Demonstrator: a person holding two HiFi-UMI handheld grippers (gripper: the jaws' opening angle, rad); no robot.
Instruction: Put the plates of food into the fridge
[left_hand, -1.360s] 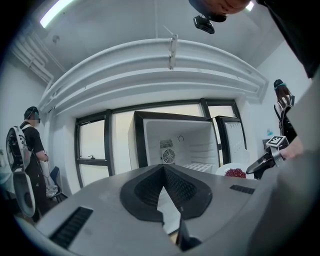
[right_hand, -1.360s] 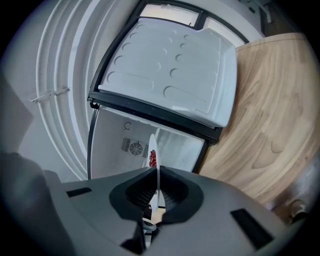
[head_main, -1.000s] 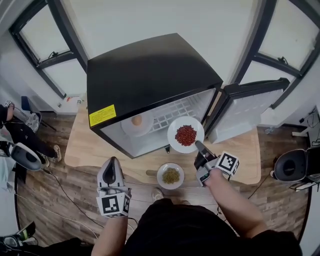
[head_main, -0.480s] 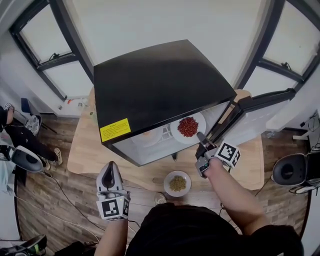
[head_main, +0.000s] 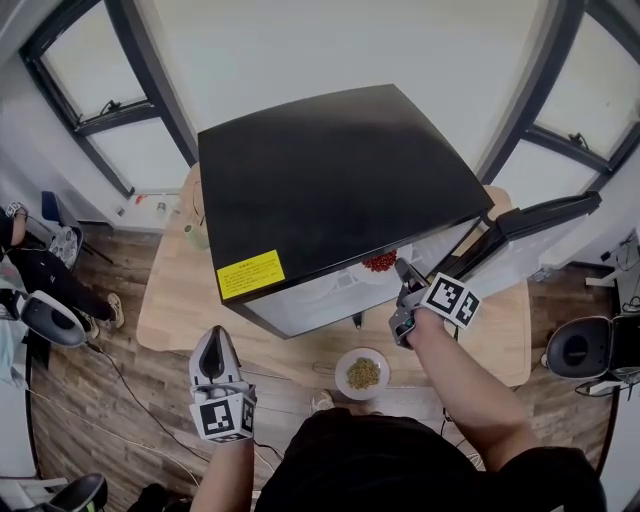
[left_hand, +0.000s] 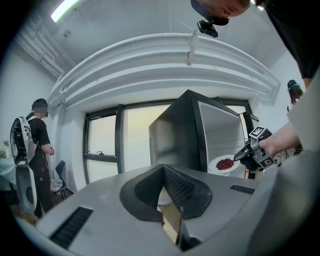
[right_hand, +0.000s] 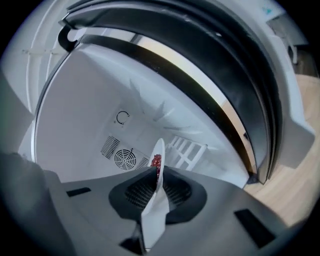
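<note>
The right gripper has its fingers nipped narrow on the near rim of the plate of red food. The plate juts straight ahead of them, edge-on in the right gripper view, inside the mouth of the fridge. The wire shelf lies just beyond the plate's far rim, so the set-down likely turns on carrying it further in over that shelf. The left gripper, fingers together and empty, hangs off the near edge of the surface. The second plate sits by that edge, nearer the busy right hand.
</note>
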